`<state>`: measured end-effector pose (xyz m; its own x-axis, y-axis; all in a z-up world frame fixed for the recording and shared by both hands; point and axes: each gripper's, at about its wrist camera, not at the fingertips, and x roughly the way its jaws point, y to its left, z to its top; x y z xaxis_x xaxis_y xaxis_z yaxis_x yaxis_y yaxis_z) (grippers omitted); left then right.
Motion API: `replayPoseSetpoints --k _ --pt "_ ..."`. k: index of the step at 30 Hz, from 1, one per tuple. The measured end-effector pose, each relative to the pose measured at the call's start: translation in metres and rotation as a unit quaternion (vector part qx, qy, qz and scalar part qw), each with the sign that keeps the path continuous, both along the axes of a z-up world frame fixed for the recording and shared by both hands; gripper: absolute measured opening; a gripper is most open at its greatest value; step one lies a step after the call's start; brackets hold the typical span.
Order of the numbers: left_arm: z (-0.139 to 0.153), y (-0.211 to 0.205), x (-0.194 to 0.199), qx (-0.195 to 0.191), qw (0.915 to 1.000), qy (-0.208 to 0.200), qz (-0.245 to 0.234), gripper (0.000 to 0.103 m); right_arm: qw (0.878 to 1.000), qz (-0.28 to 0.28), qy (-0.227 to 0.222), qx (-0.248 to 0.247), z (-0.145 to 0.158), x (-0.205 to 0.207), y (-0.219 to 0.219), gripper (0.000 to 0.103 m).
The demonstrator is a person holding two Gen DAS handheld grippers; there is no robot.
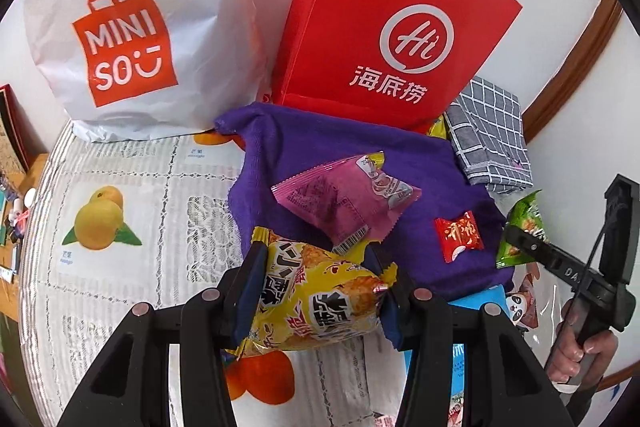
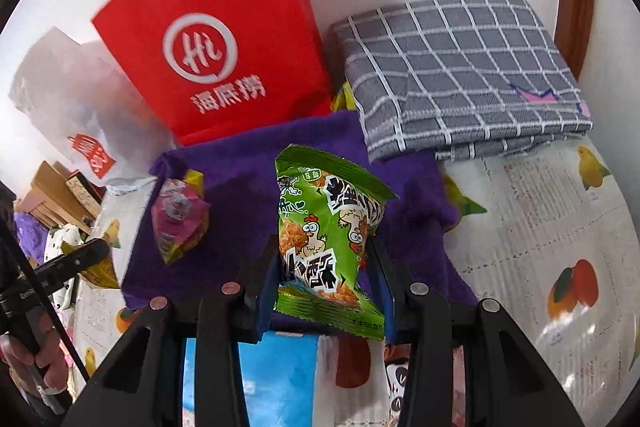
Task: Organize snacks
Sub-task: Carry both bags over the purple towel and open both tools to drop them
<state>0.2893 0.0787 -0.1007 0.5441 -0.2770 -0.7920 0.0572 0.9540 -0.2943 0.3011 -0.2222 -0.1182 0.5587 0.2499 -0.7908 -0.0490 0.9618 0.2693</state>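
Nearest, the left gripper (image 1: 316, 301) pinches a yellow snack packet (image 1: 316, 301); the right gripper (image 2: 324, 267) pinches a green packet (image 2: 326, 235). Both hang just above the purple cloth (image 1: 360, 143), which lies directly ahead and below.

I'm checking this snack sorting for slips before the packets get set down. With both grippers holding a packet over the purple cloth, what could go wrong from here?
1. The pink packet and small red candy already lie on the purple cloth; a lowered packet may land on them.
2. The left gripper pinches the puffy yellow packet, which might slip or get crushed.
3. The right gripper grips only the green packet's lower part, so it may tip.
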Motion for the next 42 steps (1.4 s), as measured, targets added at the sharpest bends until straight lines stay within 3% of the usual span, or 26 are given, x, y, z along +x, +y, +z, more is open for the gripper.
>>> replayPoseSetpoints --k 11,27,34,36,38,42 --pt "-0.021 -0.02 0.026 0.024 0.9993 0.023 -0.014 0.048 1.0 0.004 0.026 -0.018 -0.025 0.021 0.006 0.041" --pt "-0.043 -0.045 0.045 0.015 0.9985 0.04 -0.034 0.048 0.999 0.008 0.047 -0.013 -0.041 0.033 0.007 0.042" --pt "-0.044 -0.045 0.045 0.02 0.9981 0.047 -0.035 0.048 0.997 0.016 0.053 -0.054 -0.043 0.033 0.015 0.053" --pt "-0.042 -0.045 0.044 0.025 0.9979 0.049 -0.034 0.055 0.997 0.016 0.047 -0.066 -0.04 0.031 0.017 0.058" --pt "-0.039 -0.045 0.042 0.032 0.998 0.045 -0.03 0.073 0.997 0.017 0.039 -0.072 -0.036 0.028 0.018 0.07" --pt "-0.027 -0.045 0.032 0.056 0.9979 0.024 -0.024 0.079 0.997 0.017 0.025 -0.068 -0.026 0.021 0.02 0.078"
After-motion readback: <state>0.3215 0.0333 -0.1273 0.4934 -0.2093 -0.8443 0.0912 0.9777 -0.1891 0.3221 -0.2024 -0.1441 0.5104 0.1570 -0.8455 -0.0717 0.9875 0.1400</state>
